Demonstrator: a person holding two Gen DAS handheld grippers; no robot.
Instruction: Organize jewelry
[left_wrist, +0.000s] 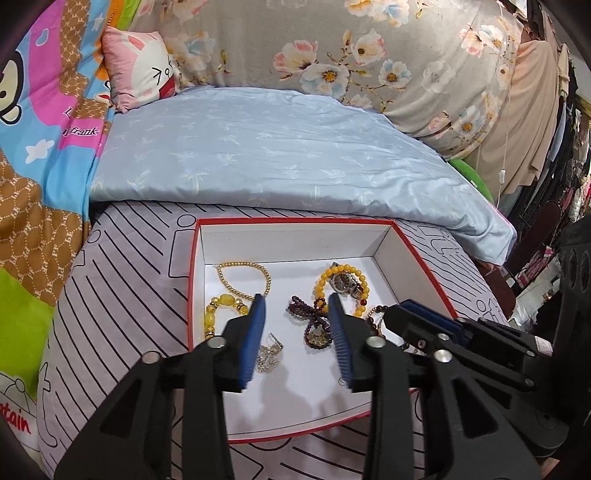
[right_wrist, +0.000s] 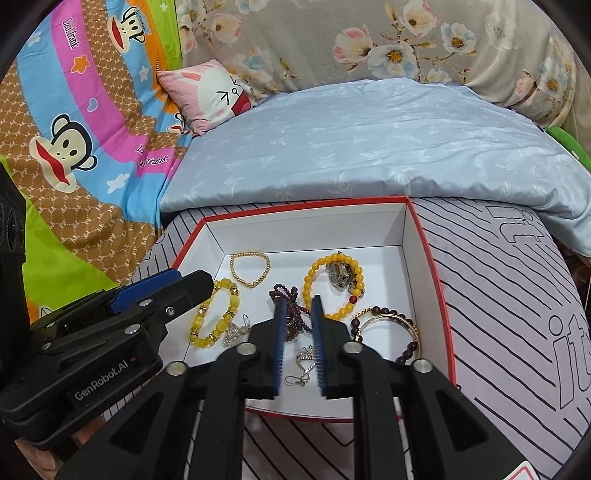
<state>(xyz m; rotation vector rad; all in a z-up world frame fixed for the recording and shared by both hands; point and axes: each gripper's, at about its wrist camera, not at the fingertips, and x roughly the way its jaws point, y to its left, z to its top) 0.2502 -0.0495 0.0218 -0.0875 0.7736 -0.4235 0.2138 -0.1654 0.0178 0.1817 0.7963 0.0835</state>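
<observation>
Both hand-held grippers hovered over the shallow red-rimmed white cardboard box (left_wrist: 288, 242) on the bed. Left hand-held gripper (left_wrist: 297, 308) was released, its blue pads apart with nothing between them, above the dark purple bead strand (left_wrist: 308, 314). Right hand-held gripper (right_wrist: 297, 310) was parted more narrowly, also grasping nothing, over the silver earring (right_wrist: 304, 363). Inside the box lay also the chunky yellow bead bracelet (right_wrist: 214, 317), the thin gold bead bracelet (right_wrist: 249, 271) and the wristwatch (right_wrist: 341, 275).
</observation>
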